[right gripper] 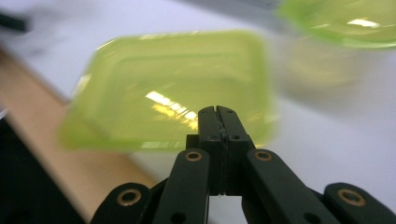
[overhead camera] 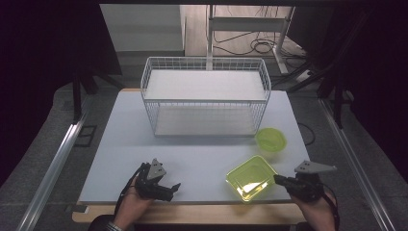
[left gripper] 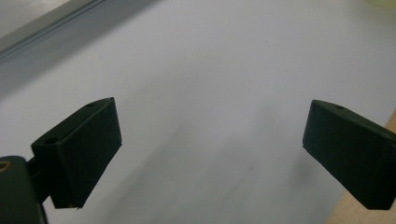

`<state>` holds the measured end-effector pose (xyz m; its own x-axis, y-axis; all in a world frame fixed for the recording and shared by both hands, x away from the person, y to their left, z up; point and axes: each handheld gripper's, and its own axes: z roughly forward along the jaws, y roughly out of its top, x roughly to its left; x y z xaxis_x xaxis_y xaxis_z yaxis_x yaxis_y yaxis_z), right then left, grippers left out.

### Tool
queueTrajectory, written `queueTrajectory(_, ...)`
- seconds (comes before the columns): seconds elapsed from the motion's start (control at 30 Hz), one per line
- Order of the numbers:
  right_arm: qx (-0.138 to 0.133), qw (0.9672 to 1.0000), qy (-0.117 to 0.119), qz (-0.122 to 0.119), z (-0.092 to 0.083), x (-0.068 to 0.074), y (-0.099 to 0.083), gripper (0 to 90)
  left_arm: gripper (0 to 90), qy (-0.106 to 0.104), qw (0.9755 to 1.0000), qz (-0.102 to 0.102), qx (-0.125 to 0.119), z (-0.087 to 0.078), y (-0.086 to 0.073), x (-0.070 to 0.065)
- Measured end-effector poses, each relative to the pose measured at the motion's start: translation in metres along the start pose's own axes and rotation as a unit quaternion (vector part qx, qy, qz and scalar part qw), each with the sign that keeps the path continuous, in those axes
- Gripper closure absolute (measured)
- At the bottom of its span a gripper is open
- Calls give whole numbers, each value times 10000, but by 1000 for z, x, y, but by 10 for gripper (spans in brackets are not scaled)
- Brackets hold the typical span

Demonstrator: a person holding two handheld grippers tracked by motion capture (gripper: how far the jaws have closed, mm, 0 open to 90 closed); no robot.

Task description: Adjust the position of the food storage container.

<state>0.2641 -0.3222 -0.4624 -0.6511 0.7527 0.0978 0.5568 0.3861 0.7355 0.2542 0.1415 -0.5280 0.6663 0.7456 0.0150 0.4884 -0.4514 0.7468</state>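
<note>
Right claw [right gripper: 218,112]: clenched, empty. Tray [right gripper: 175,88]: just ahead of its tips, near table [overhead camera: 202,159] edge. Left claw [left gripper: 210,149]: released, idle. Risk: shut tips nudging tray aside or overboard.

Your widest open stretch is the bare white tabletop [overhead camera: 192,159] between the white wire basket [overhead camera: 206,96] and the near edge; nothing lies on it from the left edge to the middle. The basket stands across the far half, its tall mesh walls blocking any level pass; you can enter it from above. To the right, the square translucent green plastic tray [overhead camera: 251,177] sits near the front edge, with the small round green plastic bowl [overhead camera: 271,139] just behind it, close to the basket's right corner. A narrow gap separates tray and bowl.
</note>
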Motion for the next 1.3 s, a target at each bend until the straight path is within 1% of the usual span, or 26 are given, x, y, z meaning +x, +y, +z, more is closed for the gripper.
queueTrajectory(0.07, -10, 9997, -222, 83, 4, -13, 3, 888, 45, -106, 9999, -35, 19, -1, 1, -2)
queueTrajectory(0.17, 17, 9992, -331, 202, 15, -27, 2, 887, 64, -223, 9997, -34, 8, -2, 4, -8)
queueTrajectory(0.23, 39, 9990, -369, 235, 18, -32, 0, 887, 104, -271, 9996, -23, -26, -2, 6, -12)
queueTrajectory(0.27, 85, 9989, -388, 247, 18, -32, 0, 887, 130, -331, 9994, 26, -56, -3, 7, -15)
queueTrajectory(0.33, 164, 9987, -397, 259, 20, -34, -3, 887, 179, -386, 9992, 110, -92, -4, 10, -20)
queueTrajectory(0.37, 181, 9987, -375, 289, 20, -34, -5, 887, 218, -437, 9989, 139, -117, -5, 11, -23)
queueTrajectory(0.4, 193, 9987, -366, 301, 21, -33, -6, 887, 266, -535, 9984, 135, -153, -5, 12, -26)
queueTrajectory(0.43, 196, 9987, -364, 296, 21, -32, -7, 887, 328, -634, 9977, 131, -185, -6, 13, -28)
queueTrajectory(0.47, 214, 9987, -341, 310, 21, -31, -8, 887, 369, -705, 9972, 129, -204, -6, 14, -31)
queueTrajectory(0.53, 213, 9989, -262, 312, 21, -27, -9, 887, 456, -788, 9964, 216, -203, -6, 16, -36)
queueTrajectory(0.57, 220, 9990, -213, 318, 22, -24, -9, 887, 499, -814, 9962, 223, -194, -6, 16, -37)
queueTrajectory(0.67, 248, 9993, -68, 280, 24, -16, -8, 885, 590, -962, 9951, 205, -121, -4, 16, -38)
queueTrajectory(0.83, 275, 9992, 166, 232, 28, -6, -8, 883, 723, -1063, 9942, 145, -54, -2, 16, -39)
queueTrajectory(0.9, 291, 9989, 281, 246, 31, -1, -8, 883, 748, -1093, 9939, 121, -24, -1, 16, -39)
queueTrajectory(0.97, 327, 9985, 379, 208, 34, 4, -7, 883, 761, -1094, 9939, 132, 15, 0, 16, -39)
queueTrajectory(1.2, 366, 9973, 643, 35, 49, 21, 1, 881, 764, -1118, 9936, 76, 140, 3, 15, -38)
queueTrajectory(1.3, 392, 9963, 759, 8, 54, 28, 4, 881, 764, -1168, 9930, 55, 191, 5, 15, -39)
